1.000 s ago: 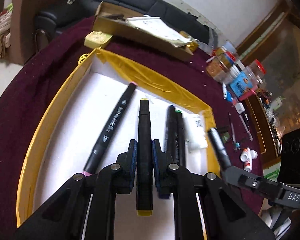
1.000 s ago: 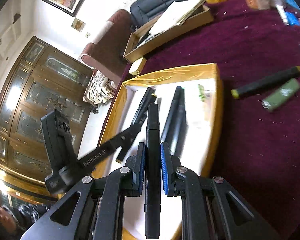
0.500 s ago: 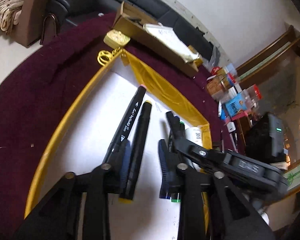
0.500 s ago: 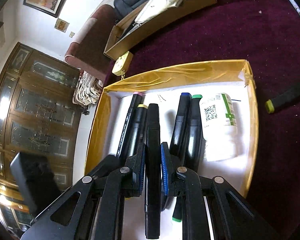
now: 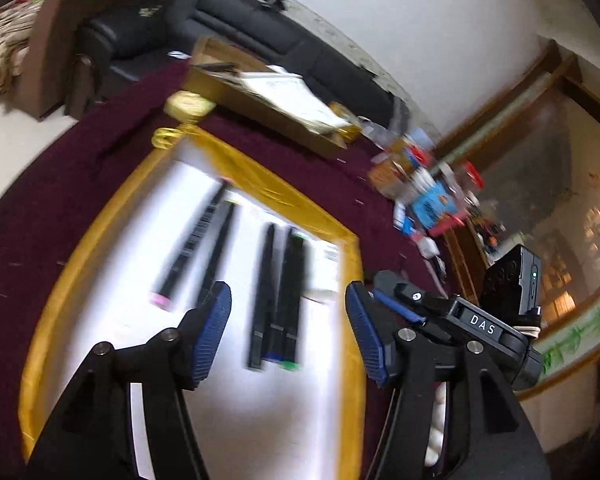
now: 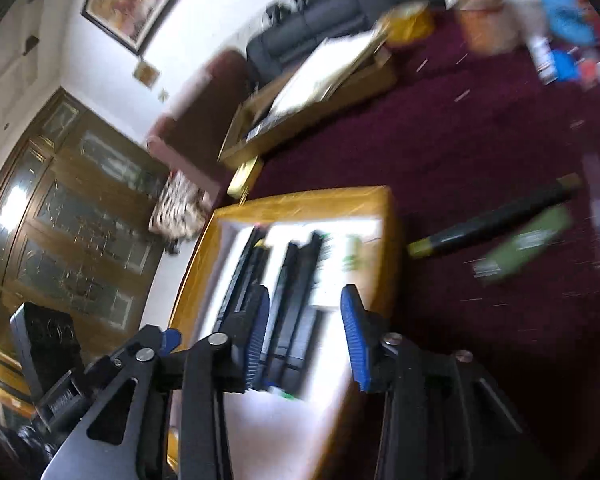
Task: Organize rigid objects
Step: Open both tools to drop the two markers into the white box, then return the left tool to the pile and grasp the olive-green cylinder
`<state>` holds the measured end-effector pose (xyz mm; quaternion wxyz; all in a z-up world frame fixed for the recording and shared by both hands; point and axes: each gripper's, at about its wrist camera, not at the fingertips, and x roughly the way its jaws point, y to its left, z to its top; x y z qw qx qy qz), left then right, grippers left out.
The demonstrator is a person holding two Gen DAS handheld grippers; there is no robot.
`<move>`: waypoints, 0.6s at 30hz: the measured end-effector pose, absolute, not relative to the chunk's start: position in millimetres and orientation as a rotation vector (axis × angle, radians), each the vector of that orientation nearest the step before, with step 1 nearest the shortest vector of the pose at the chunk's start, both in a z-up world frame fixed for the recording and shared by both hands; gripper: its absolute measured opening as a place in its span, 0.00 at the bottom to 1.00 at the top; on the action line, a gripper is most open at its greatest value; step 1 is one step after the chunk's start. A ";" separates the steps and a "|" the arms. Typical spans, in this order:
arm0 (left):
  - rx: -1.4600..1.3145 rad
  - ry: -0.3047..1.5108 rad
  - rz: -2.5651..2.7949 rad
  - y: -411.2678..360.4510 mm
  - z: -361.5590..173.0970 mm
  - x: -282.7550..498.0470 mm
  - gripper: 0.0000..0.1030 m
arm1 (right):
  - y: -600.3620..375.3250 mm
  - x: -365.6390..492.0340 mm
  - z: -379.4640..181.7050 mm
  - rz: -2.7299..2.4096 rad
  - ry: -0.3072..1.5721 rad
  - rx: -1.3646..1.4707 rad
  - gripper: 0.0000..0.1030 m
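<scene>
One marking is reading clearly — the white letters "DAS" are showing on the black body of the right gripper (image 5: 384,300), seen from the left wrist view. Print on the markers (image 5: 276,296), the white bottle (image 6: 350,258) and the packages (image 5: 432,196) at the table's far edge is blurring out — nothing there is reading.

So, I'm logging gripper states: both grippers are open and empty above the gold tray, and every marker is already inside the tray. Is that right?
Not quite. Both the left gripper and the right gripper are open and empty over the gold tray, but one black marker with a yellow end lies outside it on the maroon cloth, beside a green object. The right wrist view shows it.
</scene>
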<state>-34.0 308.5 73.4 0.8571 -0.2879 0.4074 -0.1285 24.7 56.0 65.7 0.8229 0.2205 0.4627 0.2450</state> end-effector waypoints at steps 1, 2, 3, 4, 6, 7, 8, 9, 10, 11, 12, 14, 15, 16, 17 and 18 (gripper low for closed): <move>-0.592 0.859 -0.290 298.2 77.0 -35.2 0.60 | 35.3 19.6 69.9 0.492 0.949 0.468 0.34; -0.576 0.865 -0.311 286.3 80.0 -35.3 0.62 | 11.2 13.9 73.5 0.449 0.908 0.468 0.34; -0.558 0.872 -0.336 271.5 82.7 -34.9 0.63 | -16.8 7.6 77.2 0.395 0.862 0.466 0.34; -0.540 0.880 -0.357 258.9 84.4 -34.4 0.63 | -34.0 4.5 79.6 0.357 0.835 0.466 0.35; -0.490 0.904 -0.401 225.7 85.6 -31.2 0.63 | -82.0 -4.4 81.4 0.255 0.775 0.475 0.39; -0.472 0.917 -0.415 210.8 85.0 -29.2 0.63 | -102.1 -7.0 80.9 0.209 0.757 0.483 0.43; -0.446 0.936 -0.436 191.2 82.7 -25.7 0.63 | -123.5 -9.1 78.8 0.162 0.744 0.501 0.43; -0.425 0.948 -0.452 176.6 80.4 -24.2 0.63 | -140.1 -10.8 75.2 0.127 0.733 0.516 0.43; -0.406 0.954 -0.464 164.7 79.3 -22.8 0.63 | -160.8 -11.5 70.4 0.087 0.723 0.534 0.43; -0.376 0.958 -0.473 150.5 76.3 -20.5 0.63 | -175.4 -11.0 66.2 0.061 0.716 0.546 0.43; -0.327 0.962 -0.471 134.7 73.1 -15.1 0.63 | -191.1 -11.1 60.3 0.030 0.706 0.557 0.43; -0.218 0.967 -0.440 109.8 66.1 -3.3 0.63 | -208.7 -10.8 53.6 -0.007 0.692 0.562 0.43; -0.166 0.969 -0.412 98.6 61.2 4.2 0.63 | -217.4 -10.5 49.6 -0.020 0.685 0.566 0.43; -0.130 0.971 -0.398 90.9 56.8 10.8 0.63 | -230.8 -15.0 44.7 -0.032 0.676 0.581 0.43; -0.091 0.977 -0.385 81.7 52.4 18.8 0.63 | -237.4 -16.0 40.8 -0.032 0.669 0.597 0.43; -0.049 0.984 -0.367 73.6 46.9 26.9 0.63 | -241.4 -17.0 40.4 -0.023 0.651 0.613 0.43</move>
